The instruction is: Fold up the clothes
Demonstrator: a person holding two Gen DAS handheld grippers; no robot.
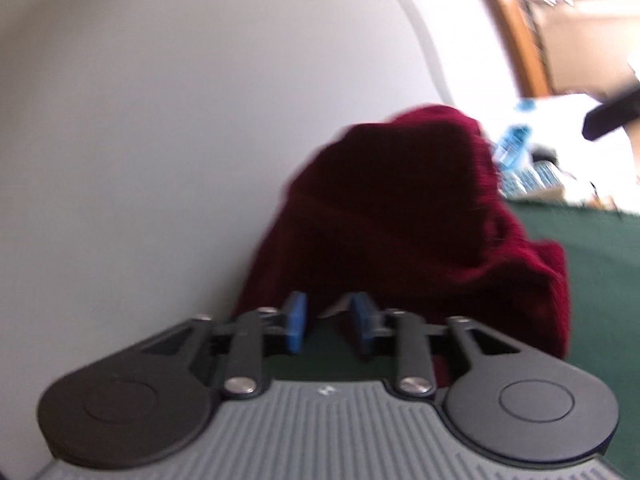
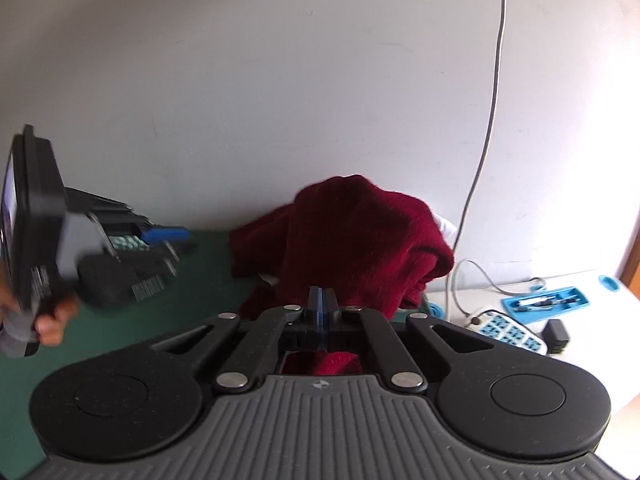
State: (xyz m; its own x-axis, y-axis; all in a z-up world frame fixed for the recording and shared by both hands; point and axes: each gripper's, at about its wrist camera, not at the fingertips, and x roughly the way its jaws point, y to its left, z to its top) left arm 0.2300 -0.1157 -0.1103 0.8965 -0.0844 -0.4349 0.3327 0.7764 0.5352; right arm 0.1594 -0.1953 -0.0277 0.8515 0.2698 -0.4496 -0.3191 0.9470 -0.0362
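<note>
A crumpled dark red knitted garment [image 2: 344,236] is heaped on the green-covered bench [image 2: 208,276] against the white wall. The right tool [image 2: 322,306] is clamped shut, with red knit just behind it. Only the left wrist view shows the left tool [image 1: 330,322] parted and empty; only the right view shows a hand [image 2: 52,320] holding it.

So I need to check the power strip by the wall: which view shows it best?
The right wrist view: the power strip lies sharp and whole on the white surface, right of the red garment. The left wrist view shows only a blurred blue-and-white patch.
</note>
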